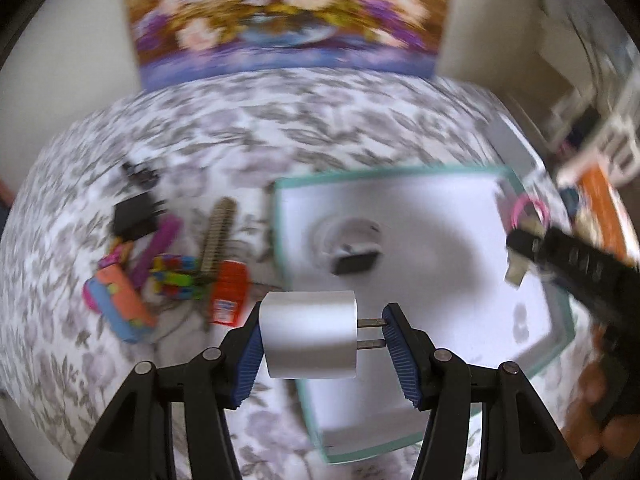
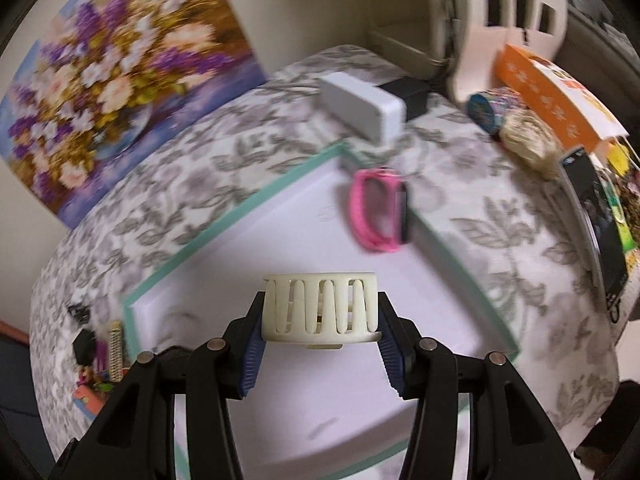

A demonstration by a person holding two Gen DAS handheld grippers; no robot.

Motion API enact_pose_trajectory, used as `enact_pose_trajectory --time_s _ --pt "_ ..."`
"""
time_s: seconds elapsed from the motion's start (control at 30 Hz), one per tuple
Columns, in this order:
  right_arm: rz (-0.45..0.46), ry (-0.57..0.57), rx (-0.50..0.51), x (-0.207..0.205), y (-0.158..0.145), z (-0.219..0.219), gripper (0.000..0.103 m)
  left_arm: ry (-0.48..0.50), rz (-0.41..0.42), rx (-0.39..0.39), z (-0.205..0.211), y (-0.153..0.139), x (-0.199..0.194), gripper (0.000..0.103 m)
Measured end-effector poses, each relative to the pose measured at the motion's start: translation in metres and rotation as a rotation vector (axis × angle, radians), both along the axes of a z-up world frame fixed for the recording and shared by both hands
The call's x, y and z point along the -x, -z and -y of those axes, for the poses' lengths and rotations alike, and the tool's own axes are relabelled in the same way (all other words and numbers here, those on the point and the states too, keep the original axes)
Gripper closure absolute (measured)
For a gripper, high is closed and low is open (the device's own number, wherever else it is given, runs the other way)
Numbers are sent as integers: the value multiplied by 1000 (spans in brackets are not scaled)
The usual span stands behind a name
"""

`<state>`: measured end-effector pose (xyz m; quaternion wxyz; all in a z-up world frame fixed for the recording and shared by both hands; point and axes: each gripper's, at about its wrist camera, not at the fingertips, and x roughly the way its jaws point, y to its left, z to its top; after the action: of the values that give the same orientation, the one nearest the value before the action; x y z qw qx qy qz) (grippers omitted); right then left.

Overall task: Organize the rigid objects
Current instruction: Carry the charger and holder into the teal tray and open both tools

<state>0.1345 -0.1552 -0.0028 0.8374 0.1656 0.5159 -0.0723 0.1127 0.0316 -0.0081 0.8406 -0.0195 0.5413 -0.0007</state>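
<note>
While both loads hang over shallow white tray with mint-green rim point(image 1: 562, 322), lower before release. Left gripper point(image 1: 322, 338) fingers clamp white plug adapter point(image 1: 308, 334) body-to-prongs (slippery hold, keep level). Right gripper point(image 2: 320, 334) fingers pinch cream slotted plastic ring point(image 2: 320, 308); set clear of pink wristband point(image 2: 378, 210) in far corner.

A counter point(image 1: 248, 128) under a grey leaf-patterned cloth carries a white tray with a teal rim point(image 1: 384, 171) right of centre. At left of the frame lies a cluster of small colourful objects point(image 1: 168, 268).
</note>
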Motion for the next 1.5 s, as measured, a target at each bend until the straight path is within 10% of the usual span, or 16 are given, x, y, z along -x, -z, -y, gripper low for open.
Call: enact_pose_trajectory --time_s 0.9,1.1,1.5 --pt "-66 -15 17 -1 18 6 50 55 -43 -35 24 30 -5 29" --pt "-79 -32 71 -4 19 -3 36 -25 -40 12 0 25 -9 0" --pt "-53 -65 81 0 15 -21 16 -211 -65 72 -59 23 -13 0"
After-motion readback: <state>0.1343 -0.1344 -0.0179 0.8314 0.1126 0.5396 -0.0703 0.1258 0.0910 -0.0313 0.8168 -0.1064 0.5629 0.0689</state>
